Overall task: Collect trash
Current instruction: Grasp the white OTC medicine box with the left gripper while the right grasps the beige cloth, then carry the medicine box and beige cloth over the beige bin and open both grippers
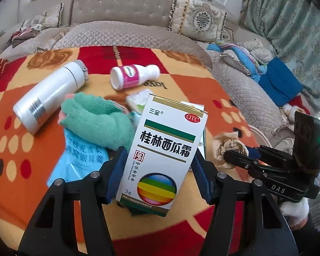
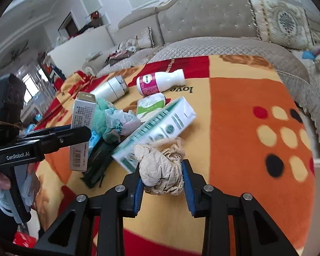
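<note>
While a white medicine box [image 1: 162, 160] is clamped upright between the pads of the left gripper [image 1: 159, 170], a crumpled beige tissue [image 2: 162, 170] is pinched between the pads of the right gripper [image 2: 162, 179], so both claws are closed on trash. Each piece appears to be held clear of the patterned blanket [image 2: 245, 117], presumably for carrying to a bin, which cannot be seen. More clutter is left on the blanket: in the right wrist view, a green-printed carton [image 2: 160, 128] lies at twelve o'clock from the tissue, a pink-labelled bottle [image 2: 160, 82] beyond it, and a white flask [image 2: 111, 90] at eleven o'clock. A green fuzzy glove [image 1: 96, 117] lies beside the flask.
</note>
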The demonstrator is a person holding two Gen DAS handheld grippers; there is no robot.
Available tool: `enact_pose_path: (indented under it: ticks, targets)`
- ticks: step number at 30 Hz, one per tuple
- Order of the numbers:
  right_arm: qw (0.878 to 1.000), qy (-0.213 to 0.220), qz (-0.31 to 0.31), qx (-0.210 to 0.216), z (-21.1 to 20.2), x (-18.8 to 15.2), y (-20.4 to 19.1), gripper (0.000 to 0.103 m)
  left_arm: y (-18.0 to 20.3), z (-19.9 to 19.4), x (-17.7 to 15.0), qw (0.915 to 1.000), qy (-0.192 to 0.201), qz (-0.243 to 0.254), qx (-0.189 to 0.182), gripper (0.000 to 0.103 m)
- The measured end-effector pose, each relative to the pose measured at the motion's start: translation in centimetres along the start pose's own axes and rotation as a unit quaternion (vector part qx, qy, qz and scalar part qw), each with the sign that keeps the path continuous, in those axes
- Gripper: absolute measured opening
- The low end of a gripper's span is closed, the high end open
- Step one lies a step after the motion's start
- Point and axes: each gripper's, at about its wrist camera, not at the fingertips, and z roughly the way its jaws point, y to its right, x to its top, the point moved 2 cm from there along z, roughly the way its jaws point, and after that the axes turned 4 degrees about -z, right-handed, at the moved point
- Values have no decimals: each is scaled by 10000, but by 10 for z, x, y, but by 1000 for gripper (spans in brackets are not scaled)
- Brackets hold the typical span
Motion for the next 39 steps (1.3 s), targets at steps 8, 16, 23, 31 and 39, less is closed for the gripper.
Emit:
enact_pose_path:
  ticks: [8, 16, 23, 31, 39]
  targets:
    - [9996, 213, 132, -150, -42, -19, 6, 32, 42, -7, -21, 9997, -81, 108, -214, 58]
    - [9976, 335, 247, -551, -77, -37, 26, 32, 94, 2, -33, 9986, -172, 316, -392, 57]
    - [9939, 393, 528, -885, -105, -55, 58, 32, 136, 14, -39, 9969, -264, 515, -526, 57]
    - [9876, 471, 780, -1279, -136, -73, 92, 32, 189, 29, -43, 9928, -398, 834, -768, 57]
    - [9790, 499, 1149, -1606, -161, -91, 131, 32, 231, 49, -43, 9883, -584, 942, -1044, 57]
